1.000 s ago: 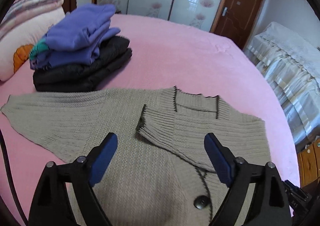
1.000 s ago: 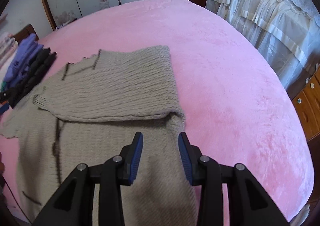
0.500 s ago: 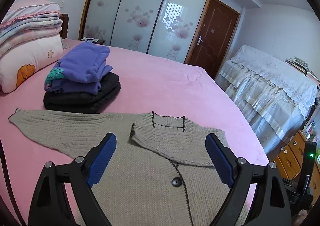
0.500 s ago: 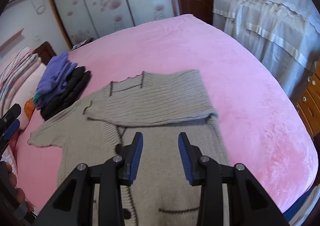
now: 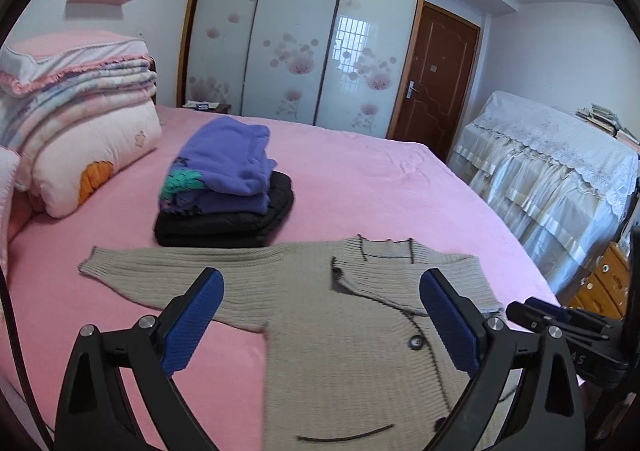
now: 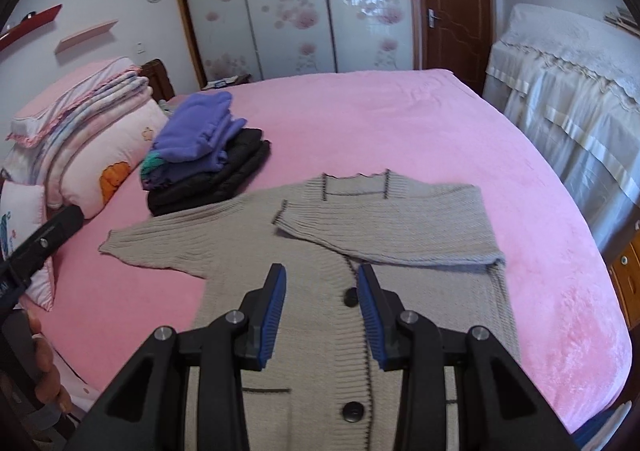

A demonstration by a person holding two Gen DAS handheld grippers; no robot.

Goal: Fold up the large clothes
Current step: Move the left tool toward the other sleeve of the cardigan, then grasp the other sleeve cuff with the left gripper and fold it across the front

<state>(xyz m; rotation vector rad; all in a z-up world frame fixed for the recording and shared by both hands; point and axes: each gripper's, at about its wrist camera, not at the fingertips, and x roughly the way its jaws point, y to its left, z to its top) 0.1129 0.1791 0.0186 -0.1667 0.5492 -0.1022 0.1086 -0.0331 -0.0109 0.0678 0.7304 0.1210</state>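
A grey knit cardigan with dark trim and buttons lies flat on the pink bed. Its right sleeve is folded across the chest, while the left sleeve stretches out to the left. My left gripper hovers above the cardigan's lower part; its jaws are opening, with nothing between them. My right gripper hangs above the button line, its jaws partly apart and empty. The right gripper also shows in the left wrist view, at the right edge.
A stack of folded clothes, purple on black, sits just beyond the outstretched sleeve. Pillows and folded quilts fill the bed's left end. Lace-covered furniture and wooden drawers stand beyond the bed's right edge.
Both grippers have pulled back and risen away from the cardigan, which now looks smaller and further off. The left jaws stand a little wider. The cardigan has not moved.
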